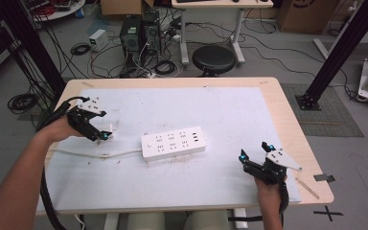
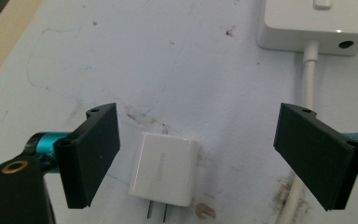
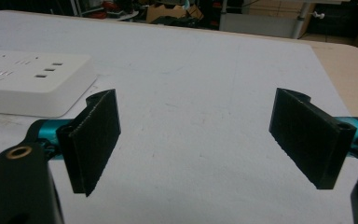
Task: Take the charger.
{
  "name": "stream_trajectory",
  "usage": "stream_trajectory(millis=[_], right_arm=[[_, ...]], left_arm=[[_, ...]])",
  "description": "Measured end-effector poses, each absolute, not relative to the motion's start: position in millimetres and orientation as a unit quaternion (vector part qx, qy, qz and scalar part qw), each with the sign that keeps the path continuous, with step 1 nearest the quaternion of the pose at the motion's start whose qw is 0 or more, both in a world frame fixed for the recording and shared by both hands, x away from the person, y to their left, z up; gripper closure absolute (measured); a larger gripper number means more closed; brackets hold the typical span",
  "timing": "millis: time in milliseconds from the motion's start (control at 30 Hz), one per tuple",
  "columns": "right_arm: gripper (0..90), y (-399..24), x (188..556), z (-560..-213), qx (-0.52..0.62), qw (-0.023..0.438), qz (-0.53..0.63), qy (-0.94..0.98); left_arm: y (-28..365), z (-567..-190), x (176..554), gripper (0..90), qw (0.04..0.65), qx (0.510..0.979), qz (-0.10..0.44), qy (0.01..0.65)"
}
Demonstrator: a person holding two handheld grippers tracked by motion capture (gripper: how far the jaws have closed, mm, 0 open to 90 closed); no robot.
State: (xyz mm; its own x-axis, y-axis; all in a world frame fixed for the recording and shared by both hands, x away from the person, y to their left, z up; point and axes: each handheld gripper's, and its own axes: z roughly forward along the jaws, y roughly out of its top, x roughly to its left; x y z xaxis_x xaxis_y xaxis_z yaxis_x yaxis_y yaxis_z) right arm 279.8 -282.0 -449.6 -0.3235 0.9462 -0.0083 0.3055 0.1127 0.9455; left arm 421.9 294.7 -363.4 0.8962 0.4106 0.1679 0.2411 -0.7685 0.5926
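Seen from the high view, one white power strip [image 1: 173, 143] lies near the middle of the table [image 1: 278, 103], its single white cable [image 1: 93, 154] trailing toward the left edge. The left gripper [image 1: 106, 135] hangs low over the mat at the strip's left, above one small white plug adapter [image 1: 113, 127], which is hard to make out at this size. The right gripper [image 1: 253, 151] rests near the front right corner, well apart from the strip, jaws spread and holding nothing.

Left gripper view: the plug adapter [image 2: 164, 169] lies flat on the mat between the two black jaws, its two prongs pointing toward the camera; neither pad touches it, so nothing is grasped yet. The power strip [image 2: 317, 21] and its cable [image 2: 308, 77] lie beyond.

Right gripper view: the jaws stand wide over bare mat, the power strip [image 3: 30, 88] off to their left.

Judged stage: early; the adapter is framed but not gripped, and lifting it and seating it in the strip appear to remain
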Motion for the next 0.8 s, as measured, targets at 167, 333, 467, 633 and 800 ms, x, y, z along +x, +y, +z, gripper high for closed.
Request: stream_trajectory(millis=[167, 333, 467, 633, 800], right_arm=[[16.8, -281, 280, -449, 0.473, 0.338, 0.465, 0.667], [16.8, -281, 281, -450, 0.474, 0.339, 0.465, 0.666], [16.8, -280, 281, -449, 0.478, 0.336, 0.462, 0.667], [16.8, -280, 282, -449, 0.476, 0.338, 0.457, 0.671], [16.8, -279, 284, -449, 0.479, 0.336, 0.450, 0.675]], left_arm=[[297, -373, 431, 14.7, 0.280, 0.933, 0.135, 0.182], [299, -380, 437, 15.2, 0.265, 0.939, 0.127, 0.181], [300, -391, 443, 16.1, 0.258, 0.942, 0.118, 0.182], [301, -401, 450, 17.3, 0.244, 0.944, 0.108, 0.193], [303, -406, 453, 18.1, 0.238, 0.948, 0.103, 0.186]])
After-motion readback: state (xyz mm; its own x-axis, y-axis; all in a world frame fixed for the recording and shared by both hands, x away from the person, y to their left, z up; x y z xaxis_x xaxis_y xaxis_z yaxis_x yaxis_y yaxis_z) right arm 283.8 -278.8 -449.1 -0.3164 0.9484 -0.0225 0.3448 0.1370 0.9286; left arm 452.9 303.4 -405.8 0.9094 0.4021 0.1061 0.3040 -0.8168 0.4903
